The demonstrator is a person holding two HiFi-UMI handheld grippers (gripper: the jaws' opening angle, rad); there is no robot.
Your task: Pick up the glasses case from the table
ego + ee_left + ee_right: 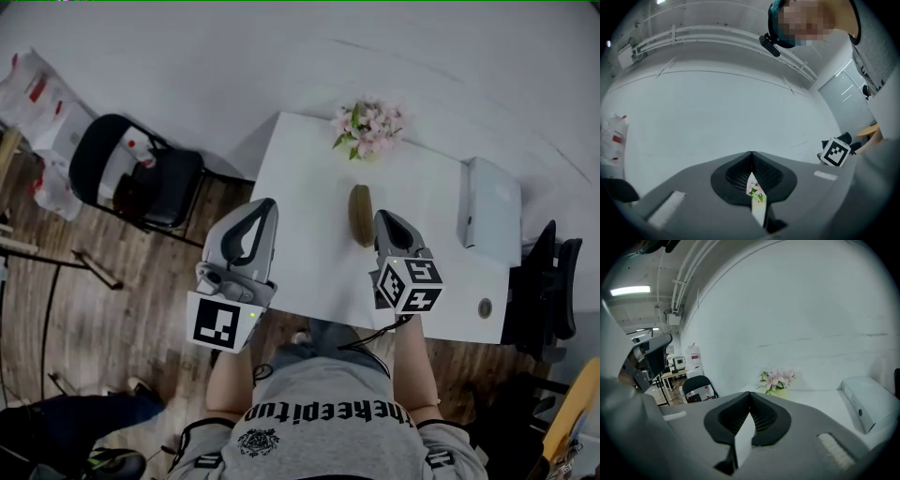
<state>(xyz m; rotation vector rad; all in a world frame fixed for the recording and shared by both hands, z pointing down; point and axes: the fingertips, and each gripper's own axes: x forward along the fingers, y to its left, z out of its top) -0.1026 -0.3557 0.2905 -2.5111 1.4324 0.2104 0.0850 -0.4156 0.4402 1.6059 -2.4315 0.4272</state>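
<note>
head view shows the brown oval glasses case point(361, 215) lying on the white table point(309, 267), its long side pointing away from the person. it sits just beside the tip of the right gripper point(383, 217), a bit to its left. the left gripper point(266, 203) is farther off. both grippers are closed tight and hold nothing, so i think the right one must open first.

Upside-down print "thekeepit…", ending unclear, on the person's grey shirt point(328, 412)
</note>
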